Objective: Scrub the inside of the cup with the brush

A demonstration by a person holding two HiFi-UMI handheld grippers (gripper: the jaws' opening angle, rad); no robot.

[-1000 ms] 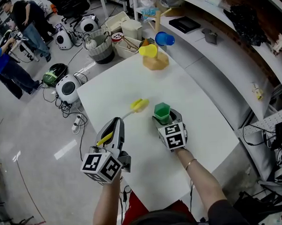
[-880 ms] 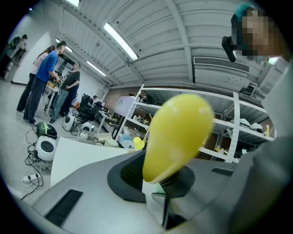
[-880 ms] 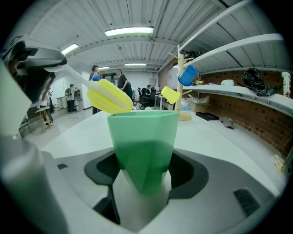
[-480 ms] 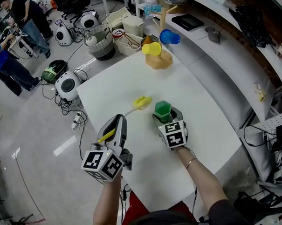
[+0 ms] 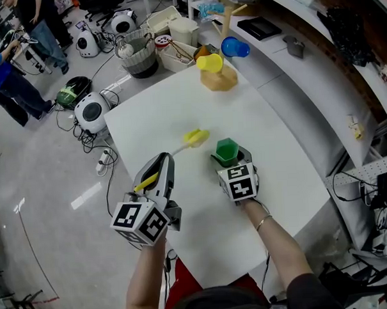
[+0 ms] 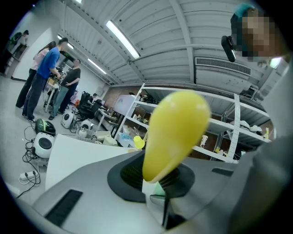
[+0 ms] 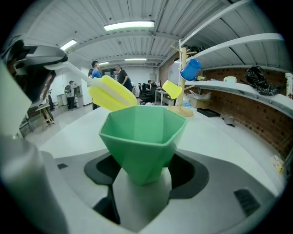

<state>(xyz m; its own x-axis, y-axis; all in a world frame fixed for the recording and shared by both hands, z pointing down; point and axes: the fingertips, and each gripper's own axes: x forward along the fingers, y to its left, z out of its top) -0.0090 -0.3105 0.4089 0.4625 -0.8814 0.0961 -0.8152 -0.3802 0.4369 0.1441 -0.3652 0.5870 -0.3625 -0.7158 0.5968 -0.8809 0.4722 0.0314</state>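
Here, brush (image 5: 195, 138) near cup (image 5: 226, 150) rim

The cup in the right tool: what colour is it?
The cup is green, seen best in the right gripper view.

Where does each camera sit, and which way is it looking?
Head view: on the person's head, looking down at the table; forearms, left claw and right claw show.
Left gripper view: on the left claw, facing along its jaws, shut on the brush.
Right gripper view: on the right claw, facing along its jaws, shut on the green cup.
Shared: all show the brush.
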